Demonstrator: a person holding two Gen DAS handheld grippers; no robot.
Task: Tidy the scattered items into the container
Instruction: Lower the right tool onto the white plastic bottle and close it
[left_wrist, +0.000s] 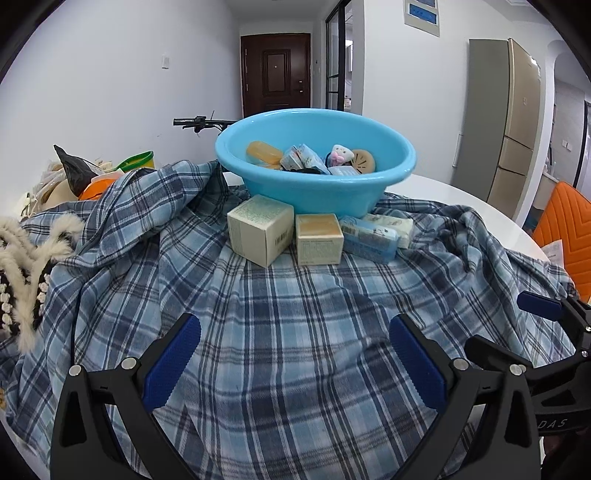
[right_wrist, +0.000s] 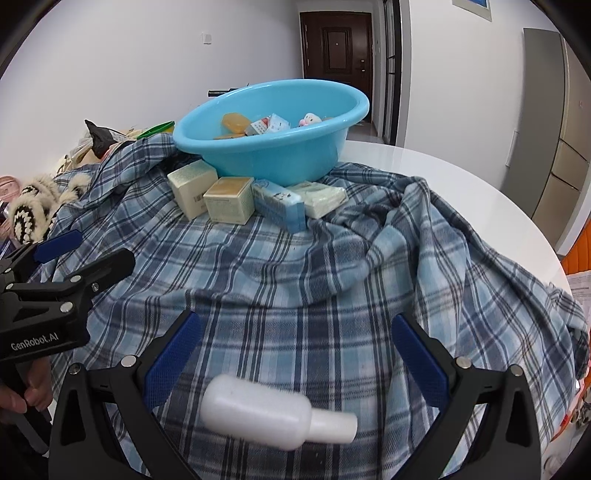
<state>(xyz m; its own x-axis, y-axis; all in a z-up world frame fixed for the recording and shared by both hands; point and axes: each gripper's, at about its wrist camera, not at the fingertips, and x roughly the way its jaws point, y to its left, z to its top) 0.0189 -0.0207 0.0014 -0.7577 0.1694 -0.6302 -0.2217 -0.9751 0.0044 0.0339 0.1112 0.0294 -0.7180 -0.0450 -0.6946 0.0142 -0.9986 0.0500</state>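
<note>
A blue plastic basin (left_wrist: 314, 184) (right_wrist: 273, 155) stands on a plaid cloth (left_wrist: 295, 332) (right_wrist: 295, 266) and holds several small items, among them an orange soap bar (left_wrist: 264, 152). In front of it lie a cream box (left_wrist: 260, 229) (right_wrist: 192, 186), a tan-topped box (left_wrist: 318, 238) (right_wrist: 229, 199), a blue packet (left_wrist: 369, 238) (right_wrist: 280, 205) and a pale packet (left_wrist: 393, 225) (right_wrist: 321, 197). A white bottle (right_wrist: 277, 415) lies on its side between the open fingers of my right gripper (right_wrist: 291, 350). My left gripper (left_wrist: 293, 354) is open over bare cloth.
The cloth covers a round white table (left_wrist: 480, 210) (right_wrist: 461, 184). Knitted and bagged clutter (left_wrist: 55, 206) sits at the left. An orange chair (left_wrist: 565, 236) stands at the right. A hand (right_wrist: 22, 391) holds the left gripper's handle.
</note>
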